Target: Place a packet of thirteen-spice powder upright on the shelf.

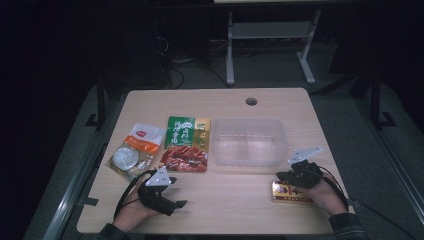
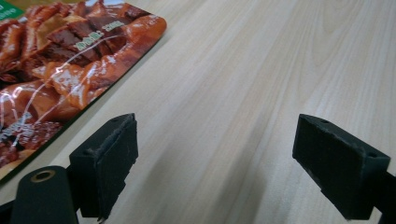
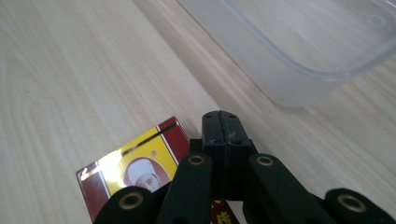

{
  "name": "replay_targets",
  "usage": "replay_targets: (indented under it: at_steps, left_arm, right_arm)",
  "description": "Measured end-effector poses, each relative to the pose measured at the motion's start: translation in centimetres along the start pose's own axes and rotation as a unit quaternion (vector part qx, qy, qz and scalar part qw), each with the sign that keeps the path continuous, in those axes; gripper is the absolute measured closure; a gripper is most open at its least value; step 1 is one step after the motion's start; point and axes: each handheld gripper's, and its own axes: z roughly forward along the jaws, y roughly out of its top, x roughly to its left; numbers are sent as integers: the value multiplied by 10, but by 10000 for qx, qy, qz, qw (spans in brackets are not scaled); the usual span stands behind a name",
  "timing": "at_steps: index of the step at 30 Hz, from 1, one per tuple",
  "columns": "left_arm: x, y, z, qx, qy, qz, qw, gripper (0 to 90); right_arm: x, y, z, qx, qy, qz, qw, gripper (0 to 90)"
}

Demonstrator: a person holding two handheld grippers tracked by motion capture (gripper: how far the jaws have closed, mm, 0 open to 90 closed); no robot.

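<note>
Lab or test room: bare wooden worktop (image 1: 300,210) with cable hole (image 1: 251,101), loose cables (image 1: 180,70) on dark floor, metal frame legs (image 1: 230,50) behind.

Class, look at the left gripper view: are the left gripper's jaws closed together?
No. The left gripper has its jaws standing wide apart, with bare table between them.

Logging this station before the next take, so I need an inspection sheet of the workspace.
Surface: wooden table, round hole at its far edge.
Job's things: red-and-yellow box under the right gripper; clear tub beyond it.
Clutter: green snack packet, white-orange pouch.
Grippers: right jaws shut, over the box; left gripper open on nothing.
Cables: one trails from each gripper.
Surroundings: dark floor, grey table frame behind.
</note>
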Motion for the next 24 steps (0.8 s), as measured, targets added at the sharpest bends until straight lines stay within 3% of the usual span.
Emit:
replay_targets:
  at_steps: [4,6,8,12,16,24]
  left_arm:
    - [2,2,-2,-91,72,-5,9999,134]
    - [3,4,-3,-16,143,98,9998,134]
    - [2,6,-4,-74,146,138,9998,134]
    - [1,7,-5,-61,147,221,9996,134]
    - [0,6,-2,4,11,288,9996,134]
    - [-9,8,3,1,-129,323,9994,134]
  right_arm:
    - [3,2,-9,-175,-149,-57,9997,900]
    - [4,-2,-15,-207,-266,-47,9994,900]
    - [3,-8,-25,-204,-547,10,9983,900]
    - [-2,-26,-38,-329,-783,373,9957,900]
    - [-4,-47,-48,-361,-990,797,9912,900]
    - [5,-75,-62,-435,-1195,1042,9864,900]
